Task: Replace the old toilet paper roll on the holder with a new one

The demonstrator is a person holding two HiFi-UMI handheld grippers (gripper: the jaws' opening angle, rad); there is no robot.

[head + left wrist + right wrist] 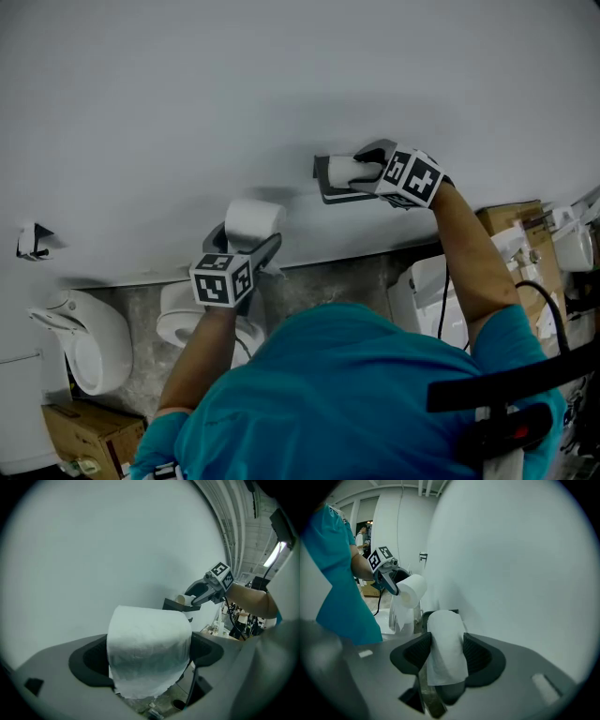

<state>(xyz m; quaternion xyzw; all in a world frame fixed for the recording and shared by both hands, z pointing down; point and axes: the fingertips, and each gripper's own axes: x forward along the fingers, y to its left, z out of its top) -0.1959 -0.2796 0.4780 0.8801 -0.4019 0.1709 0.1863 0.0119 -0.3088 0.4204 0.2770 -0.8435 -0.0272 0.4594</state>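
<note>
A full new toilet paper roll [253, 219] hangs in the air in front of the white wall, and my left gripper [248, 240] is shut on it. In the left gripper view the new roll [149, 644] fills the gap between both pads. To the right, the thin old roll [342, 172] sits on the dark wall holder [323, 190]. My right gripper [362, 172] has reached it. In the right gripper view the old roll [445, 639], with a loose sheet hanging down, stands between the wide jaws, close to both pads and not visibly squeezed.
A white toilet [183, 323] stands below the left gripper, with another white fixture [89, 347] and a cardboard box [80, 431] further left. More boxes [514, 220] and white appliances stand at the right. A small fitting [34, 241] is on the wall at left.
</note>
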